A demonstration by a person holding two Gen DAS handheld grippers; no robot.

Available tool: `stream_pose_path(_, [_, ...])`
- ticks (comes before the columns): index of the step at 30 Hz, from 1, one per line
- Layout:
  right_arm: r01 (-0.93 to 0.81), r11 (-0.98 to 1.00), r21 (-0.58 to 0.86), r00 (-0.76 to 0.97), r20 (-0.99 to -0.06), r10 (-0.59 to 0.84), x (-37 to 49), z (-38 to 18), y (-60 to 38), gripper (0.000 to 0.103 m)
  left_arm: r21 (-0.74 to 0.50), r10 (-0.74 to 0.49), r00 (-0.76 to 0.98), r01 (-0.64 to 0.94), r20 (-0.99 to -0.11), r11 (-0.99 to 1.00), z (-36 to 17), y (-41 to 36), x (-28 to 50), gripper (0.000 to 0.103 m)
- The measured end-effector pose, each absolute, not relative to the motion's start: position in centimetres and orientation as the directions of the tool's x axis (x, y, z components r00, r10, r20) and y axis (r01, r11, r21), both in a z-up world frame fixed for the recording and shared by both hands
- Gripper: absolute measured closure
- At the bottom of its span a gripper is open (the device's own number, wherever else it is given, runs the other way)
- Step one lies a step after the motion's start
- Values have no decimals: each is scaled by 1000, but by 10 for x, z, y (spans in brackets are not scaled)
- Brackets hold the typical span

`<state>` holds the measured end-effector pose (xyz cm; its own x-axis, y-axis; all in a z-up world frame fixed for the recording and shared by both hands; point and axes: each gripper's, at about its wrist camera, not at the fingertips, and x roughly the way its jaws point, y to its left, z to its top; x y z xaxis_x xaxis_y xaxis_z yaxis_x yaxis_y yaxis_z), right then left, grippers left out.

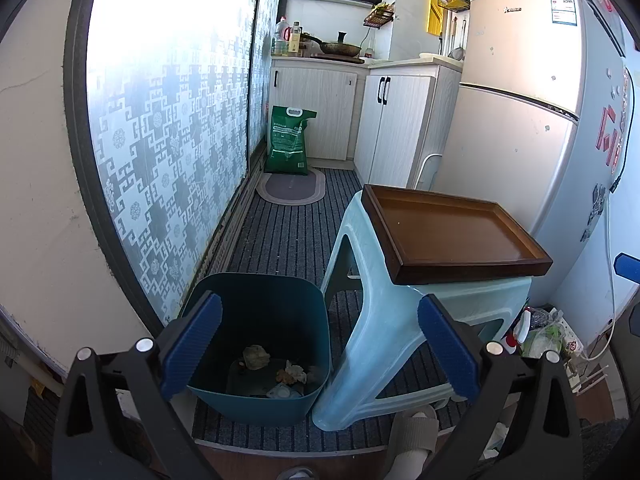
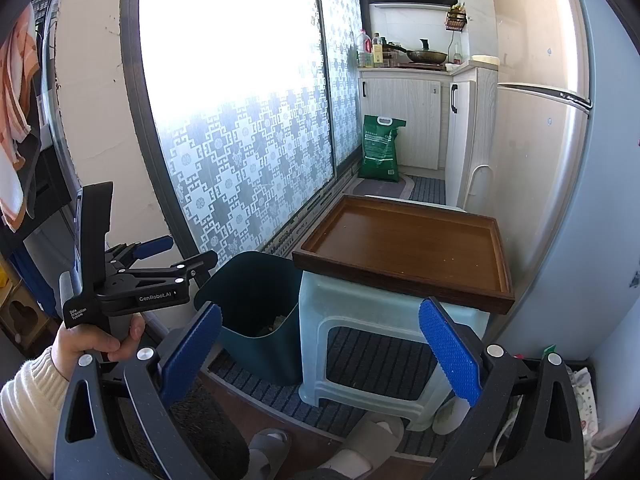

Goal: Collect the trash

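Observation:
A dark teal trash bin [image 1: 260,344] stands on the floor left of a pale blue stool [image 1: 404,320]. Crumpled paper and scraps of trash [image 1: 276,368] lie in its bottom. A brown wooden tray [image 1: 452,236] rests empty on the stool. My left gripper [image 1: 320,344] is open and empty, held above and in front of the bin. My right gripper [image 2: 320,352] is open and empty, facing the bin [image 2: 260,312], the stool [image 2: 384,320] and the tray [image 2: 408,244]. The left gripper also shows in the right wrist view [image 2: 184,252], held in a hand, open.
A patterned glass sliding door [image 1: 168,128] runs along the left. A fridge [image 1: 532,112] stands on the right, white cabinets [image 1: 384,120] and a green sack [image 1: 289,140] at the back. Slippers [image 2: 360,440] lie by the stool. Bags and bottles [image 1: 540,332] sit at the fridge's foot.

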<state>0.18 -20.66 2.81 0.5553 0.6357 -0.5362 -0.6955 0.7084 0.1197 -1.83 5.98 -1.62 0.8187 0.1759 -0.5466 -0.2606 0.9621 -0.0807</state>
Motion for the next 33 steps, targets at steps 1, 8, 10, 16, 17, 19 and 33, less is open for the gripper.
stream_pose_path(1, [-696, 708, 120, 555, -537, 636, 2, 28, -207, 3, -81, 176, 819, -261, -546, 962, -16, 60, -18, 3])
stream_pose_path(8, [-696, 709, 118, 556, -537, 635, 2, 28, -206, 3, -81, 176, 819, -260, -546, 962, -16, 59, -18, 3])
stream_pose_path(10, [-696, 709, 118, 556, -537, 635, 2, 28, -206, 3, -81, 176, 819, -261, -547, 962, -16, 60, -18, 3])
stream_pose_path(16, [-696, 709, 117, 556, -537, 634, 2, 28, -206, 3, -82, 176, 819, -261, -547, 962, -16, 59, -18, 3])
stream_pose_path(17, [-696, 709, 117, 556, -538, 634, 2, 28, -205, 3, -83, 175, 819, -260, -546, 962, -16, 60, -18, 3])
stream_pose_path(19, [-696, 709, 116, 556, -537, 634, 1, 28, -205, 3, -83, 175, 819, -261, -547, 962, -16, 60, -18, 3])
stream_pose_path(33, [-696, 709, 115, 556, -538, 634, 1, 29, -207, 3, -81, 170, 819, -255, -549, 964, -16, 57, -18, 3])
